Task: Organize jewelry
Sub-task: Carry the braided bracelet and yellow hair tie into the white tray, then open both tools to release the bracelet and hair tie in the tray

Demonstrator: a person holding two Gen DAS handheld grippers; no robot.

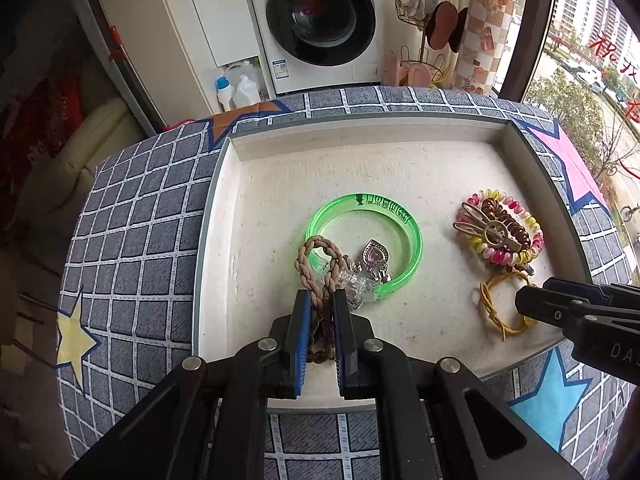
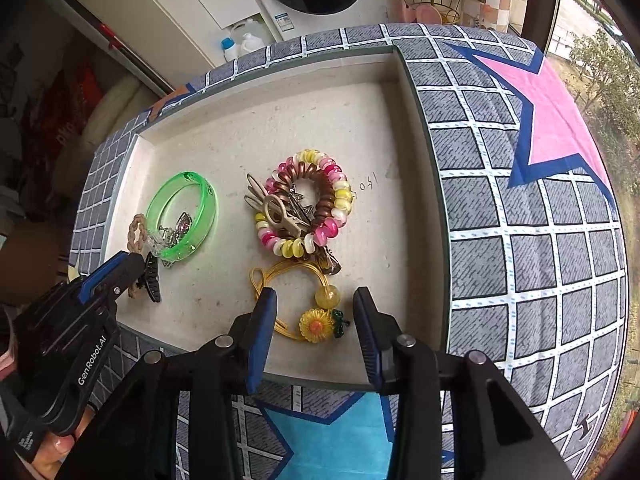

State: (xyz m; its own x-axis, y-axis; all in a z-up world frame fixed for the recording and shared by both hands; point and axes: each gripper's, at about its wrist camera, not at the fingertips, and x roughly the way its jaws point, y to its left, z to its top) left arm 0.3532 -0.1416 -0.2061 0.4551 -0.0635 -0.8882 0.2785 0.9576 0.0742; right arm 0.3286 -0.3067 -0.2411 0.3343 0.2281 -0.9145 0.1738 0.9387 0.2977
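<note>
Gripping now: left gripper (image 1: 321, 300) jaws pinch braided tie (image 1: 316, 264) beside green bangle (image 1: 400, 216).
Right gripper (image 2: 315, 308): jaws spread, straddling sunflower tie (image 2: 316, 325).
Next: probably lift clear.

My left gripper (image 1: 320, 300) pinches the braided tan rope loop (image 1: 316, 260), which drapes over the green bangle (image 1: 404, 220) lying flat in the white tray (image 1: 360, 168). Coiled hair ties (image 2: 320, 200) are stacked nearby, and the yellow cord with its sunflower charm (image 2: 316, 324) lies between my right gripper's (image 2: 316, 308) spread fingers.

Both wrist cameras look steeply down, close over the tray (image 1: 224, 184), toward the washing machine (image 1: 320, 20). They share the green bangle (image 2: 182, 216), perhaps everything inside.
</note>
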